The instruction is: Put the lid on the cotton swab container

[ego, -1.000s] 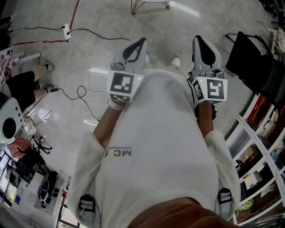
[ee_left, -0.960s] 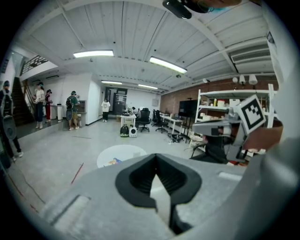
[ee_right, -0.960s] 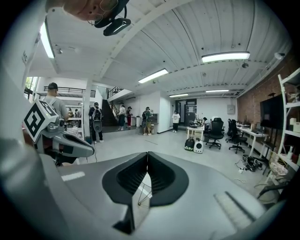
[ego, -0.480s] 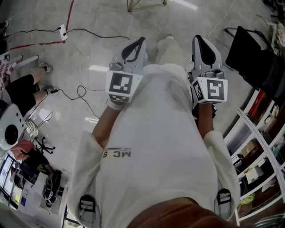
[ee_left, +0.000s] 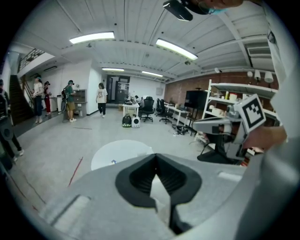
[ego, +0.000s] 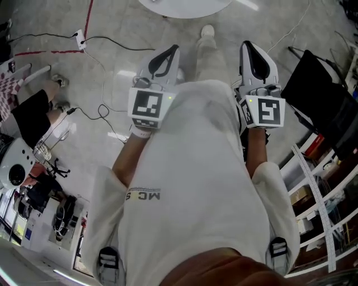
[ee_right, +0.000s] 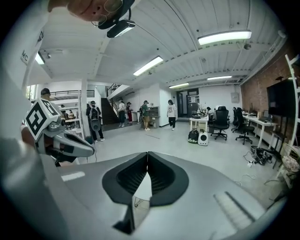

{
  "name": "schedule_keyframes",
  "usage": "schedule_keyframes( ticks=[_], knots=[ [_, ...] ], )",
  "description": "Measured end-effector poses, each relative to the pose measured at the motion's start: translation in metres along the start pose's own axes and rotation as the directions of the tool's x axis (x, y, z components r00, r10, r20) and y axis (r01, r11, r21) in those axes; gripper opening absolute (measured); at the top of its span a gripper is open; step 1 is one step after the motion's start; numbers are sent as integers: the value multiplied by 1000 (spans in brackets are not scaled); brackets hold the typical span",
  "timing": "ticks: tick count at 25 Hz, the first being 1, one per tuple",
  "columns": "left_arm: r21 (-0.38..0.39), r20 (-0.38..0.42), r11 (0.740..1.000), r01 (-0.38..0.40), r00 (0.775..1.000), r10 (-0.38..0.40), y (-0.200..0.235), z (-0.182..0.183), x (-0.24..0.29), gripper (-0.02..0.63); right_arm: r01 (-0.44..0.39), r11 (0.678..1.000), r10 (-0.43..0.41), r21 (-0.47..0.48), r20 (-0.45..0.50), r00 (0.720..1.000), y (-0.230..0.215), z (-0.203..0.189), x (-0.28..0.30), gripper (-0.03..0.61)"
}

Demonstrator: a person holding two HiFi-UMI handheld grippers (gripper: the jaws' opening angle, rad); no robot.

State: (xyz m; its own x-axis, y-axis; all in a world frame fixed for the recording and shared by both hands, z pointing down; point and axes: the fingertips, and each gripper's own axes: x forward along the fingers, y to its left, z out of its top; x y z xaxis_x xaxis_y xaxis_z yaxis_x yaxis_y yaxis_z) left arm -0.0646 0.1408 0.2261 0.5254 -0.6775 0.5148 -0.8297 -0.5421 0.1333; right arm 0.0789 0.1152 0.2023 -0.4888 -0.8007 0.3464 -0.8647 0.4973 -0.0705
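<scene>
The person's white short-sleeved T-shirt (ego: 190,184) fills the near field of the head view. Both devices are held at chest level, one on each side of the torso, well apart. The left hand-held gripper (ego: 174,49) carries its square-marker cube (ego: 148,106) at the wrist end. In the left gripper view, the jaws of this left hand-held gripper (ee_left: 156,157) meet at the tips, and nothing is clamped between them. The right hand-held gripper (ego: 246,46), with its own marker cube (ego: 266,111), is in the same condition. In the right gripper view its jaws (ee_right: 147,154) are closed tip to tip and hold nothing. Below the devices lies the grey polished floor (ego: 117,61), crossed by black cables (ego: 102,114). The person's white shoe (ego: 207,31) is set forward on it. A black chair (ego: 321,106) and a white shelving unit (ego: 320,192) stand at the right. Farthest ahead is a round white desk (ego: 184,6). A small object (ee_left: 113,161) lies near its left edge, too small to identify. The cotton swab container and its lid cannot be located in any view.
</scene>
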Motion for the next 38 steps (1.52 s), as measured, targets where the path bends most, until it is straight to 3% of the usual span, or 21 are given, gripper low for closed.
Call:
schedule_keyframes(
  ticks=[6, 11, 18, 23, 38],
  knots=[
    [-5, -86, 999, -49, 995, 48, 34, 63, 114, 0, -81, 997, 82, 11, -54, 995, -105, 17, 90, 2],
    [-19, -131, 998, -65, 989, 62, 53, 81, 185, 0, -164, 986, 162, -12, -83, 983, -156, 19, 162, 2],
    [-69, -177, 994, -81, 982, 68, 90, 81, 227, 0, -245, 970, 240, -8, -160, 957, -160, 10, 226, 1],
    [-113, -194, 990, -89, 979, 66, 111, 72, 259, 0, -259, 966, 258, 18, -180, 949, -161, -4, 262, 0],
    [-196, -215, 979, -52, 977, 8, 161, -2, 336, 0, -336, 941, 314, -35, -280, 907, -138, -87, 348, 0]
  ],
)
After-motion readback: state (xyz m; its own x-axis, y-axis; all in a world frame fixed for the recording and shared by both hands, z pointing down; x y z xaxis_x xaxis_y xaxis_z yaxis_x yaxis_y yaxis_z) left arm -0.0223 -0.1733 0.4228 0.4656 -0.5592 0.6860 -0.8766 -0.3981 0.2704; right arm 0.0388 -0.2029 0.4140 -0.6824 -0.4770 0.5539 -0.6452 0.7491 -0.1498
